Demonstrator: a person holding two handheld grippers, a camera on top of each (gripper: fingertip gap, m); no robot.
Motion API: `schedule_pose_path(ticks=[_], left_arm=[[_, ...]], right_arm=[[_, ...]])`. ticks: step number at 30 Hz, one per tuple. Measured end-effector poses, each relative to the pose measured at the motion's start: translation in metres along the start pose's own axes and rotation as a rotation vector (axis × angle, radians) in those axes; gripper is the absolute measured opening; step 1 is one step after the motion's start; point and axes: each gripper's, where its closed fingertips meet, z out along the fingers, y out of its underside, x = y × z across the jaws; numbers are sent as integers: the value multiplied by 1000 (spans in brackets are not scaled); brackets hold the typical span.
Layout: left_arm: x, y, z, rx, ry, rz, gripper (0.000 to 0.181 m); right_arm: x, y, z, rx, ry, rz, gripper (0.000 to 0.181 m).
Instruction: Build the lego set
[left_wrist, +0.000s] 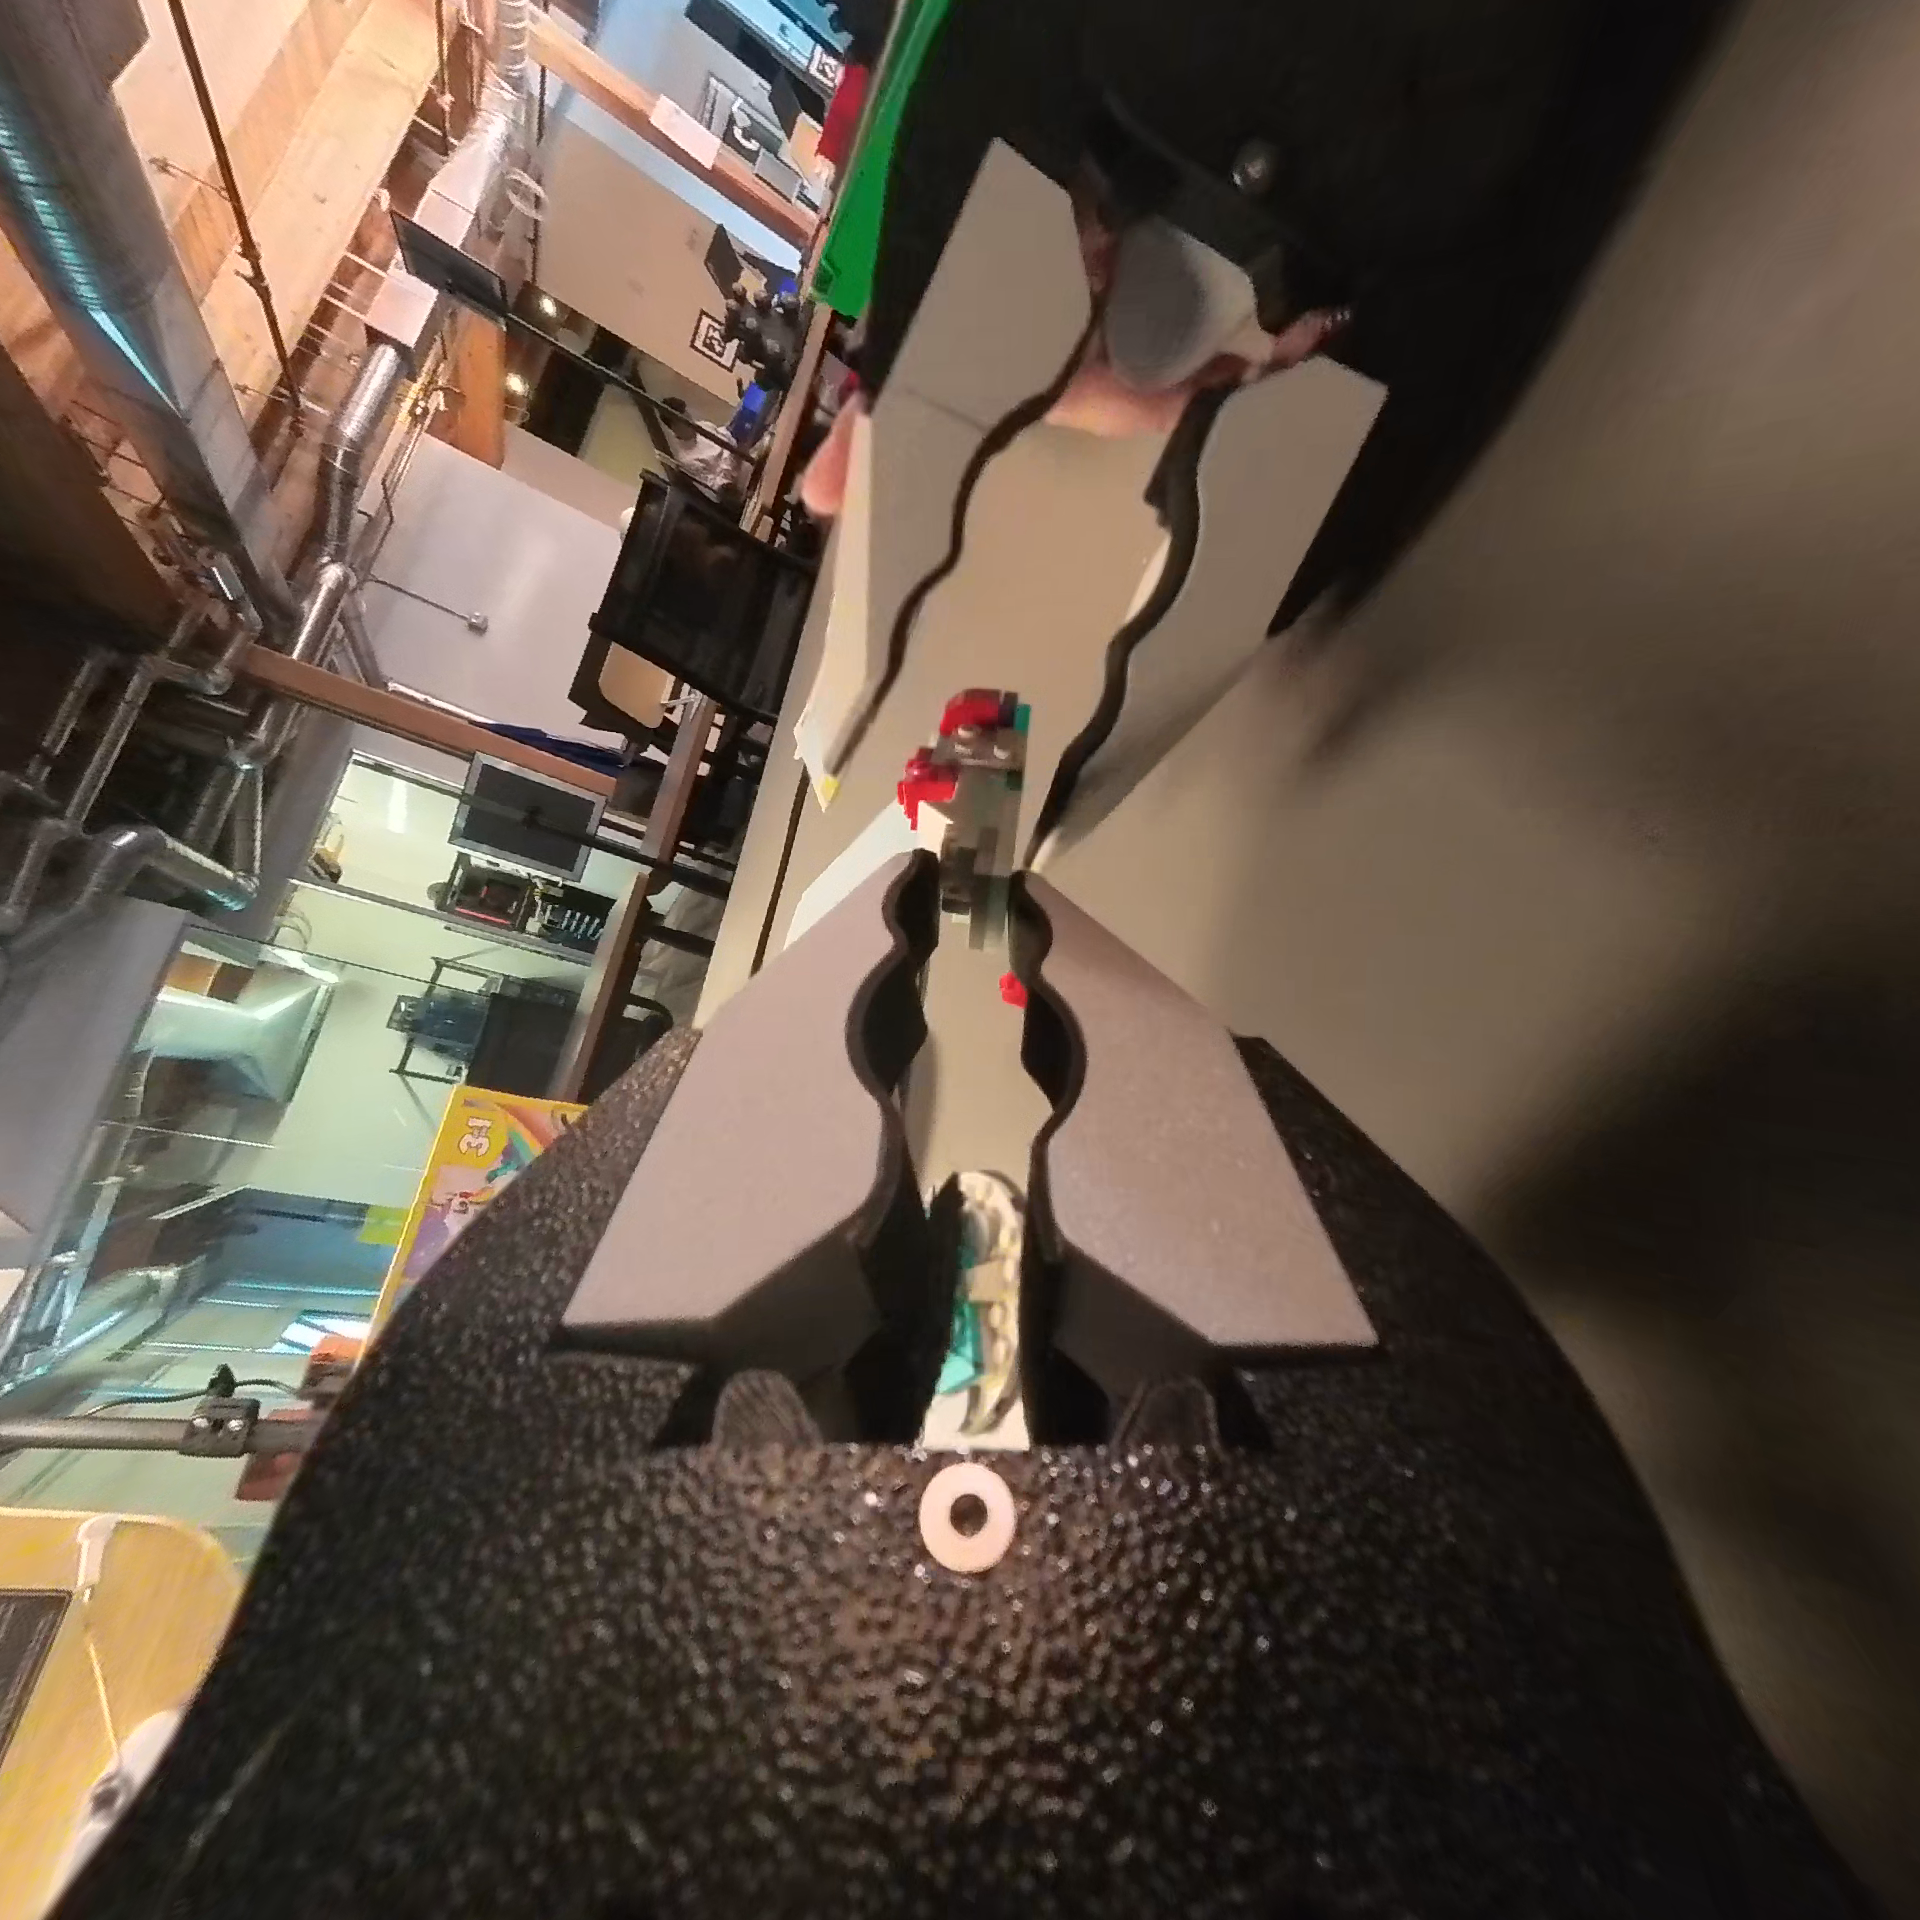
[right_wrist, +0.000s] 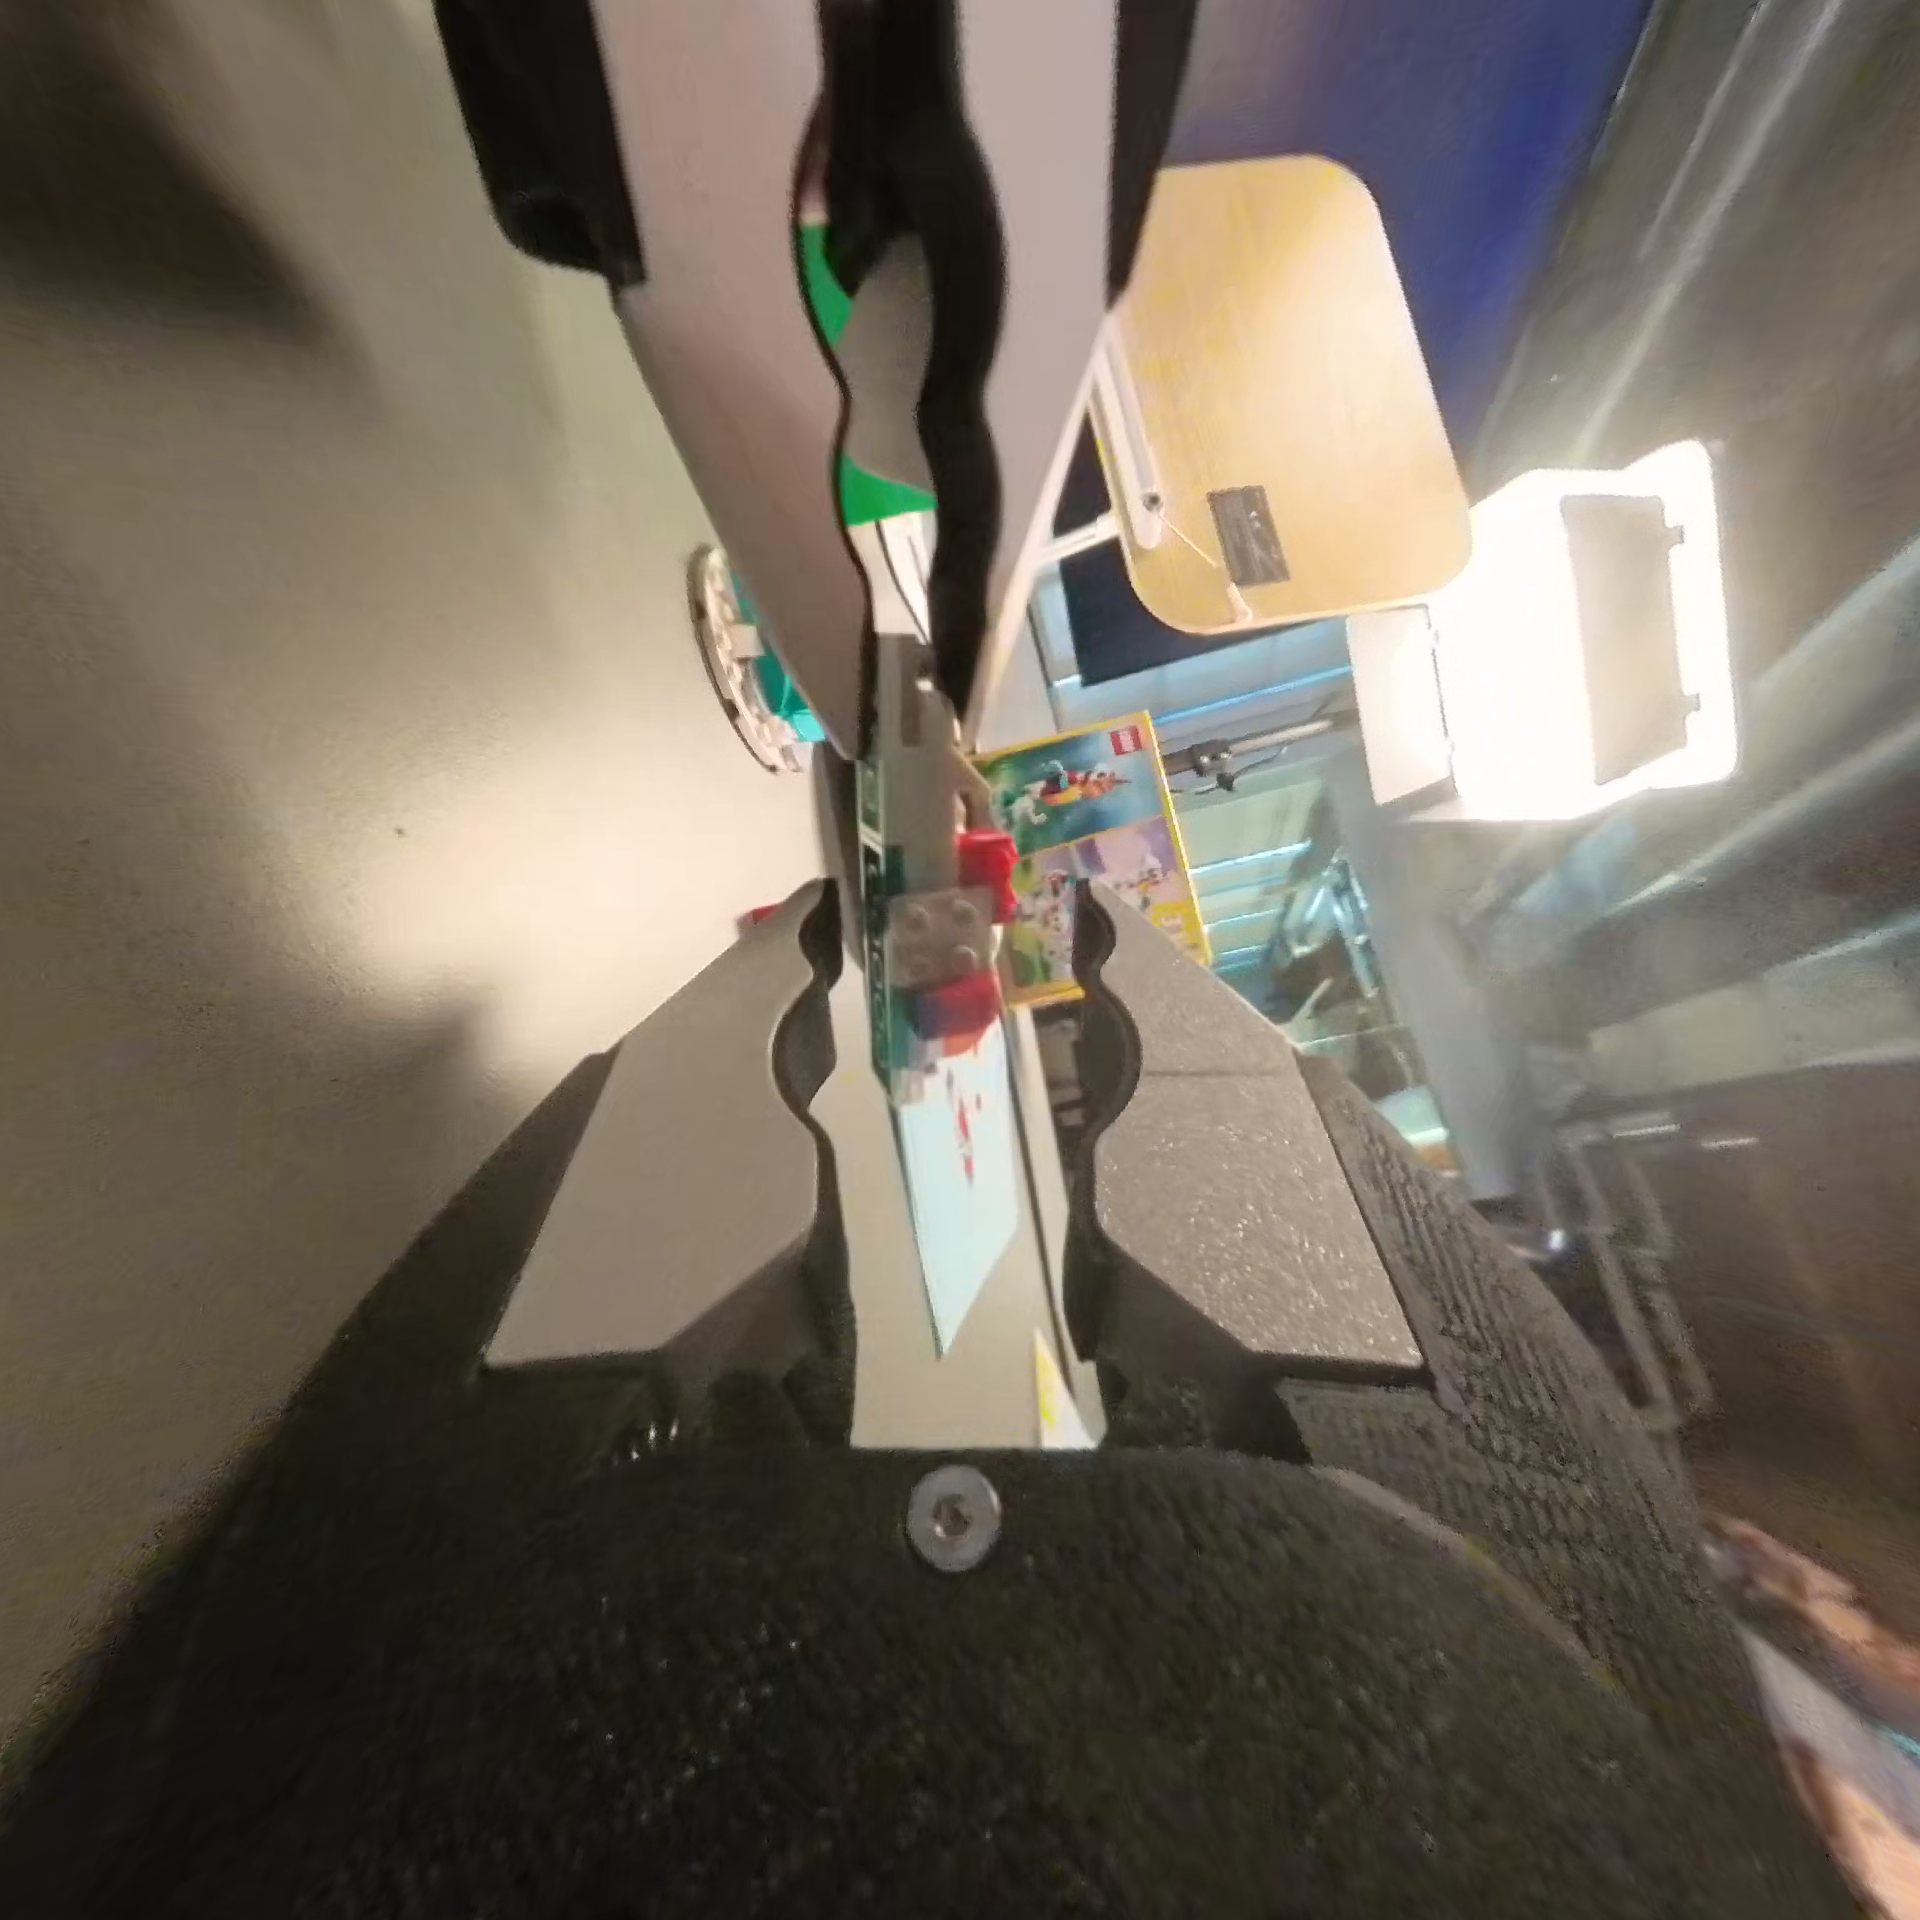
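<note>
lego model (left_wrist: 971, 800): small grey build with red and teal pieces, held off the pale bench (left_wrist: 1558, 520) | sits tip to tip between both tools | left gripper (left_wrist: 968, 883): narrow, pinching the model's grey end | right gripper (right_wrist: 951, 899): jaws spread wide around the model's studded end, contact unclear.

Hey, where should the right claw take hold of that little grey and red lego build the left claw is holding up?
Likely the grey studded block at the free end of the lego build. The left claw clamps the narrow grey stem, so come from the opposite end, where the right claw already faces it, fingers straddling the block's flat sides and avoiding the red bits.
</note>
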Motion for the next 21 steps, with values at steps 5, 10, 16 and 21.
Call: schedule_pose_path(ticks=[5,10,16,21], left_arm=[[0,7,0,-18,-10,69,11],[-2,7,-3,-5,-26,111,11],[21,-10,-6,91,61,183,11],[34,-19,-5,128,101,199,11]], right_arm=[[10,20,-7,-5,-40,207,53],[20,48,-13,-5,-92,418,52],[29,82,-8,-59,-210,756,41],[-2,48,9,-27,-651,962,33]])
